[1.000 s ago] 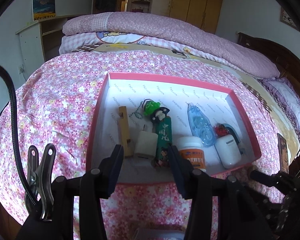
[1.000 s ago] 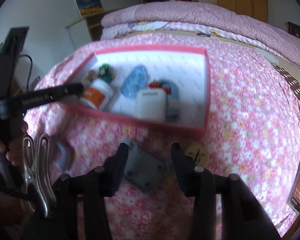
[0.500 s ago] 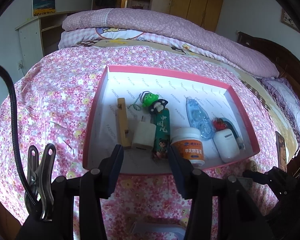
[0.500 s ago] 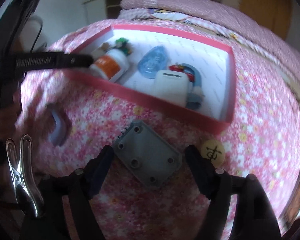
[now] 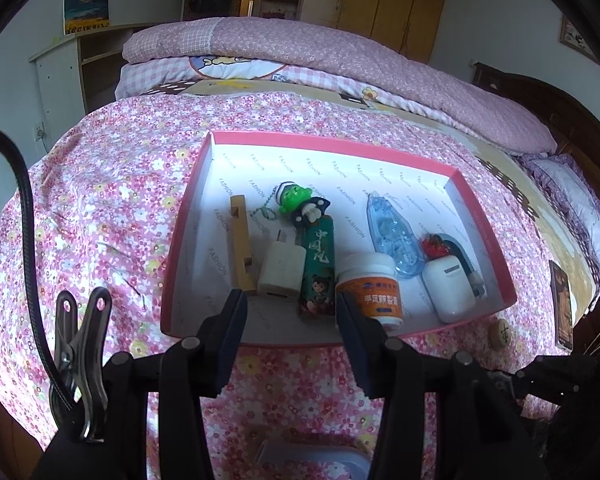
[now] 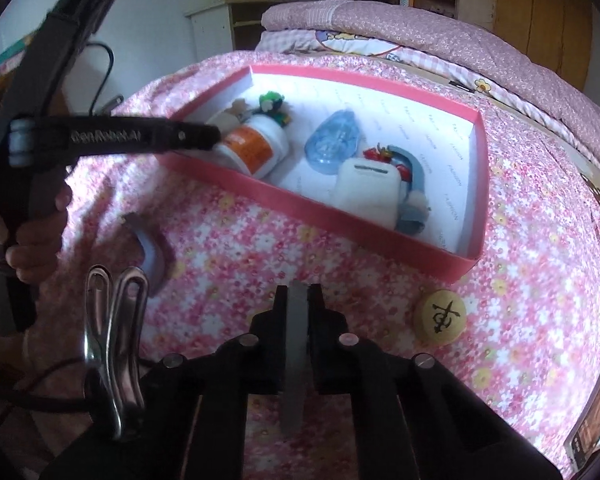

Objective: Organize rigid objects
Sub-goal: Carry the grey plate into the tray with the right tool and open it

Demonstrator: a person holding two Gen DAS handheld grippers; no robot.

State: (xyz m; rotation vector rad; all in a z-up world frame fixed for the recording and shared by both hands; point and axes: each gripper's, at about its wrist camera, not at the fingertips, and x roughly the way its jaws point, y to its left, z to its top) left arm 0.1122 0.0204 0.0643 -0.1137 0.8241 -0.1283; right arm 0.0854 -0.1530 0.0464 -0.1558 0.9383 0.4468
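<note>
The right gripper (image 6: pixel 298 300) has just closed its jaws on the grey plate (image 6: pixel 296 360) that lay flat on the bedspread (image 6: pixel 380 280) between them half a second ago. The plate now stands on edge, pinched between the two pads, with its lower end reaching back toward the camera. So the pick looks made, and what remains for this piece, I judge, is to carry it over the near wall into the pink box (image 6: pixel 340 224).

The left gripper (image 5: pixel 288 312) has not changed: its jaws are partly open, holding nothing, hanging over the near rim of the box just short of the white charger plug (image 5: pixel 282 272) and the green lighter (image 5: pixel 318 264).

Inside the box the things lie in a row along the near side, among them the white pill bottle (image 5: pixel 370 288) and the white earbud case (image 5: pixel 448 292) at the right. The far half is bare, so there is room. Outside, a round wooden chess piece (image 6: pixel 440 316) lies on the bedspread right of the held plate, and a curved bluish piece (image 6: pixel 150 252) lies to its left; both are still to be stowed.
</note>
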